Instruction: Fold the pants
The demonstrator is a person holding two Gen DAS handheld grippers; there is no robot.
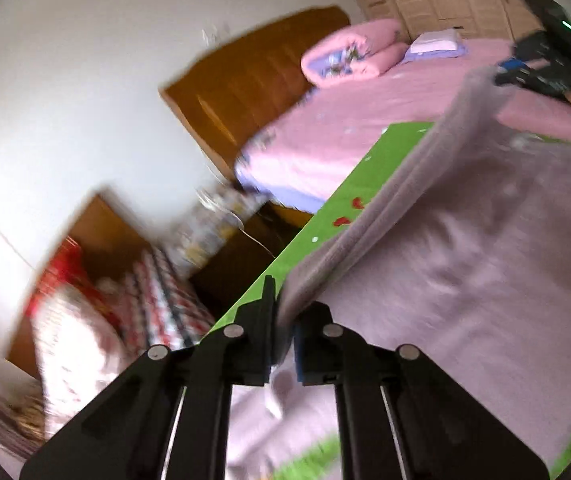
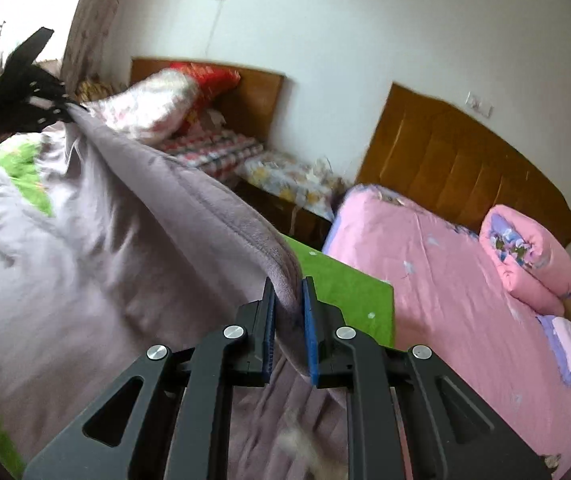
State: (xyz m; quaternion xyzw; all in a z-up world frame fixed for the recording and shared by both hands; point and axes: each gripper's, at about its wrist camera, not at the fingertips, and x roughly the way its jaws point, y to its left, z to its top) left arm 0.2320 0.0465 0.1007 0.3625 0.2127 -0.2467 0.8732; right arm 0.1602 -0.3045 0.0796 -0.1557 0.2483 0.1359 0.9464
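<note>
The mauve pants (image 1: 465, 248) lie on a green mat (image 1: 365, 184), with one long edge lifted and stretched between both grippers. My left gripper (image 1: 283, 312) is shut on one end of that raised edge. My right gripper (image 2: 288, 300) is shut on the other end of the pants (image 2: 105, 220), blue pads pinching the thick hem. In the left wrist view the right gripper (image 1: 525, 68) shows at the far end of the edge. In the right wrist view the left gripper (image 2: 61, 108) shows at the upper left. The green mat (image 2: 345, 284) shows beyond the fabric.
A bed with a pink sheet (image 2: 465, 304) and a rolled pink quilt (image 2: 525, 256) stands beside the mat. A second bed with patterned bedding (image 2: 205, 148) and wooden headboards (image 2: 465, 160) stand along the white wall. A dark nightstand (image 2: 285, 208) stands between the beds.
</note>
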